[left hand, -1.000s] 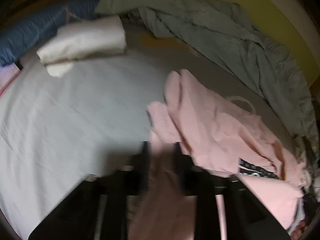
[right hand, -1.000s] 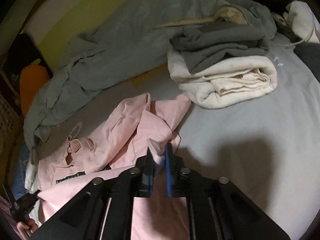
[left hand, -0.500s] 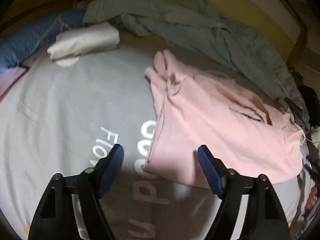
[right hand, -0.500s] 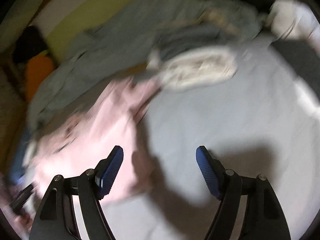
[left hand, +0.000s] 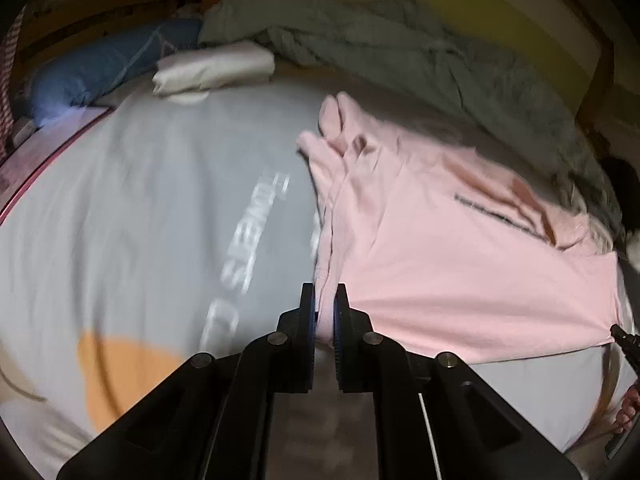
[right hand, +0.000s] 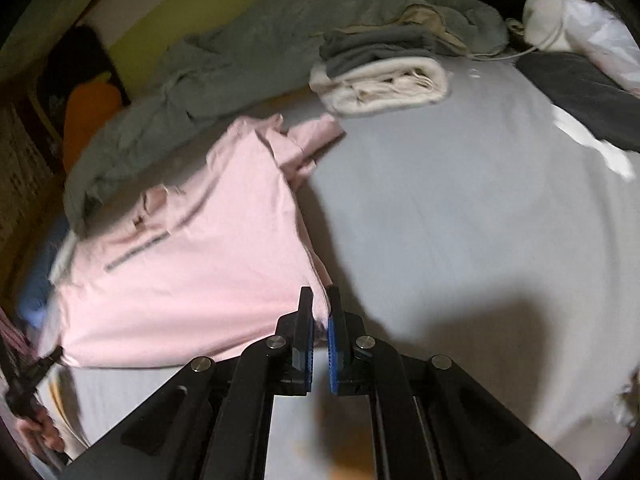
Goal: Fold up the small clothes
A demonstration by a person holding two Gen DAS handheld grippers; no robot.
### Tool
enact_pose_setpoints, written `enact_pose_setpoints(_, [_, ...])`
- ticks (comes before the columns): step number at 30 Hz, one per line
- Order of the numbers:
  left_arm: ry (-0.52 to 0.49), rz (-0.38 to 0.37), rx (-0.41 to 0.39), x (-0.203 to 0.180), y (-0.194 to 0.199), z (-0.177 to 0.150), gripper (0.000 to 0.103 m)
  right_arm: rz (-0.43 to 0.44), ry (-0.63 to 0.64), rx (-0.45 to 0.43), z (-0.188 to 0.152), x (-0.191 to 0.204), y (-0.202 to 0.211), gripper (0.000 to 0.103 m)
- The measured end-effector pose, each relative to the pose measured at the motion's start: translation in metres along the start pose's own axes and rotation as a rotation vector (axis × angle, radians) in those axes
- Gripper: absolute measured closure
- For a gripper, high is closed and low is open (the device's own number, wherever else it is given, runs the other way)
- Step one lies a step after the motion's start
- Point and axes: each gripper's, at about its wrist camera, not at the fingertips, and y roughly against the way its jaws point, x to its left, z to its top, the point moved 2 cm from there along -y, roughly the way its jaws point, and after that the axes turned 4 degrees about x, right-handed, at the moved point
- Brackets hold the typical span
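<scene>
A pink shirt [left hand: 440,248] with a dark line of print lies spread flat on the grey bed sheet [left hand: 140,220]. The jaws of my left gripper [left hand: 323,292] are closing, and they pinch the shirt's near left corner. In the right wrist view the same shirt [right hand: 208,264] lies to the left. My right gripper [right hand: 319,294] is shut on its near right corner. Each view shows the other gripper's tip at the opposite corner of the hem.
A rumpled grey blanket [left hand: 400,48] lies along the far side by a yellow wall. A folded cream cloth [left hand: 212,66] and a blue pillow [left hand: 100,72] lie far left. A folded grey and cream stack [right hand: 380,76] and a dark garment [right hand: 580,88] lie far right.
Both grippers let go of the bunched pink fabric and stood open half a second ago. They have drawn back and now grip the near corners of the spread shirt.
</scene>
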Motion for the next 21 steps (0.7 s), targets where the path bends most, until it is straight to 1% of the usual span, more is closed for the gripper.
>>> enact_pose_setpoints(2, [-0.022,0.026,0.009,0.000,0.004,-0.011,0.093,-0.020,0.005,0.037,-0.017,-0.002,0.001,0.098])
enact_pose_setpoints(3, [-0.042,0.052,0.003,-0.002,0.006,-0.013,0.088,-0.031,0.007,0.048,-0.022,-0.005,0.000,0.097])
enact_pose_setpoints(4, [-0.066,0.075,-0.011,-0.004,0.007,-0.012,0.085,-0.047,0.015,0.052,-0.023,-0.005,-0.001,0.096])
enact_pose_setpoints(5, [-0.087,0.103,-0.033,-0.004,0.010,-0.010,0.073,-0.053,0.018,0.047,-0.021,-0.005,0.001,0.089])
enact_pose_setpoints(6, [-0.097,0.138,-0.059,-0.003,0.015,-0.006,0.061,-0.082,0.013,0.035,-0.017,-0.005,0.003,0.076])
enact_pose_setpoints(7, [-0.093,0.140,-0.084,-0.001,0.022,-0.002,0.060,-0.139,0.006,-0.008,-0.011,-0.005,0.012,0.070])
enact_pose_setpoints(8, [-0.081,0.111,-0.117,0.001,0.031,0.005,0.060,-0.173,0.006,-0.059,-0.006,-0.006,0.020,0.059])
enact_pose_setpoints(9, [-0.075,0.082,-0.154,0.003,0.042,0.013,0.060,-0.198,0.012,-0.145,0.002,-0.005,0.035,0.051])
enact_pose_setpoints(10, [-0.086,0.073,-0.188,0.001,0.051,0.025,0.060,-0.200,0.024,-0.192,0.009,-0.001,0.043,0.051])
enact_pose_setpoints(11, [-0.108,0.076,-0.210,-0.004,0.056,0.036,0.060,-0.190,0.042,-0.214,0.016,0.003,0.048,0.051])
enact_pose_setpoints(12, [-0.136,0.070,-0.221,-0.010,0.057,0.048,0.058,-0.168,0.065,-0.222,0.023,0.010,0.051,0.051])
enact_pose_setpoints(13, [-0.170,0.039,-0.214,-0.021,0.055,0.061,0.056,-0.115,0.108,-0.216,0.034,0.024,0.051,0.051])
enact_pose_setpoints(14, [-0.207,-0.018,-0.193,-0.033,0.049,0.076,0.054,-0.048,0.148,-0.190,0.043,0.037,0.048,0.051])
enact_pose_setpoints(15, [-0.231,-0.064,-0.175,-0.046,0.042,0.090,0.052,0.028,0.186,-0.146,0.051,0.052,0.042,0.051])
enact_pose_setpoints(16, [-0.252,-0.102,-0.154,-0.060,0.031,0.103,0.051,0.126,0.224,-0.071,0.060,0.074,0.029,0.051])
enact_pose_setpoints(17, [-0.274,-0.118,-0.134,-0.075,0.018,0.115,0.050,0.155,0.235,-0.036,0.063,0.085,0.021,0.050])
enact_pose_setpoints(18, [-0.295,-0.127,-0.111,-0.092,0.003,0.127,0.049,0.157,0.239,0.042,0.069,0.104,0.000,0.050])
enact_pose_setpoints(19, [-0.305,-0.138,-0.088,-0.105,-0.012,0.137,0.049,0.144,0.240,0.100,0.071,0.114,-0.016,0.050])
enact_pose_setpoints(20, [-0.307,-0.153,-0.055,-0.118,-0.030,0.148,0.049,0.146,0.245,0.168,0.071,0.124,-0.033,0.050])
enact_pose_setpoints(21, [-0.312,-0.172,-0.011,-0.131,-0.049,0.156,0.049,0.155,0.262,0.255,0.069,0.138,-0.058,0.050])
